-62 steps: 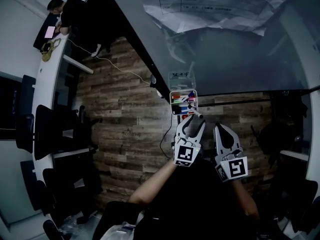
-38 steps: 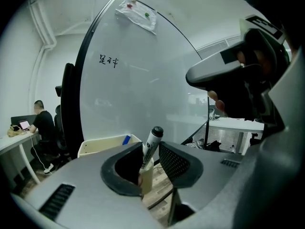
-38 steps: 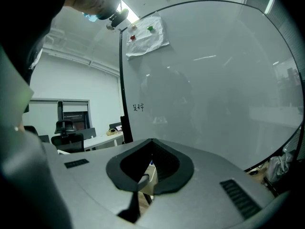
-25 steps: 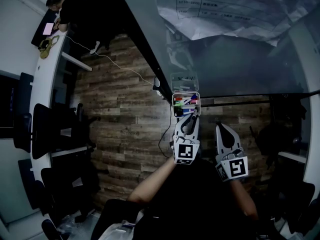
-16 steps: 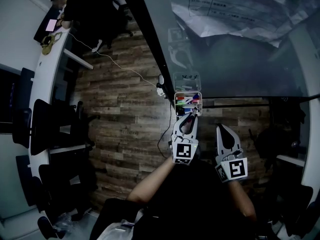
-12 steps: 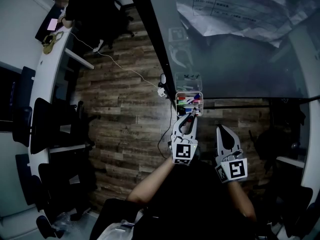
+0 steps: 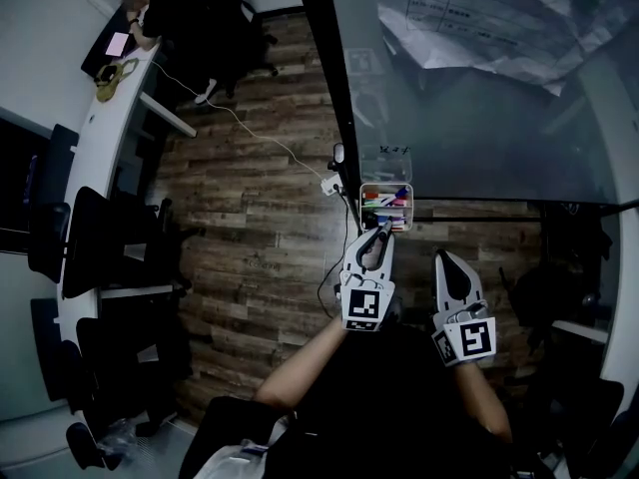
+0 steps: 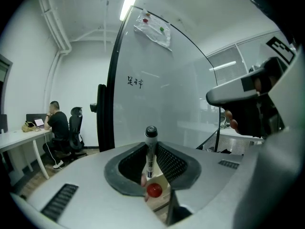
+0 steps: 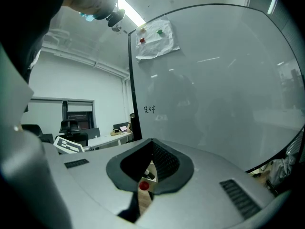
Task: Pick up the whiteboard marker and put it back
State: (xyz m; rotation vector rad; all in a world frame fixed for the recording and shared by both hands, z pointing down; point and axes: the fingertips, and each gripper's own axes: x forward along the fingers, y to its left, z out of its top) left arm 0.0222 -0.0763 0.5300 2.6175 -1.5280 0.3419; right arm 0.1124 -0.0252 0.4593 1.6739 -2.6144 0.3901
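My left gripper (image 7: 377, 232) is shut on a whiteboard marker (image 7: 384, 228) with a grey cap. In the left gripper view the marker (image 8: 151, 149) stands upright between the ribbed pads (image 8: 167, 161), its cap poking above the jaws. Its tip sits at the near edge of a clear marker box (image 7: 386, 206) fixed to the whiteboard (image 7: 479, 128); several coloured markers lie in the box. My right gripper (image 7: 443, 259) hangs to the right, shut and empty, a little short of the box. In the right gripper view the jaw tips (image 9: 152, 142) meet, with the box (image 9: 148, 171) showing below them.
The whiteboard's black frame post (image 7: 324, 68) runs up from beside the box. Papers (image 7: 489, 13) are pinned high on the board. A cable (image 7: 270, 143) trails over the wood floor. A person (image 7: 170, 18) sits at a white desk (image 7: 95, 158) far left, with black chairs (image 7: 100, 252) nearby.
My left gripper has carried the marker forward and a little up, to the box's near edge. The marker has stayed gripped. My right gripper has kept its place.
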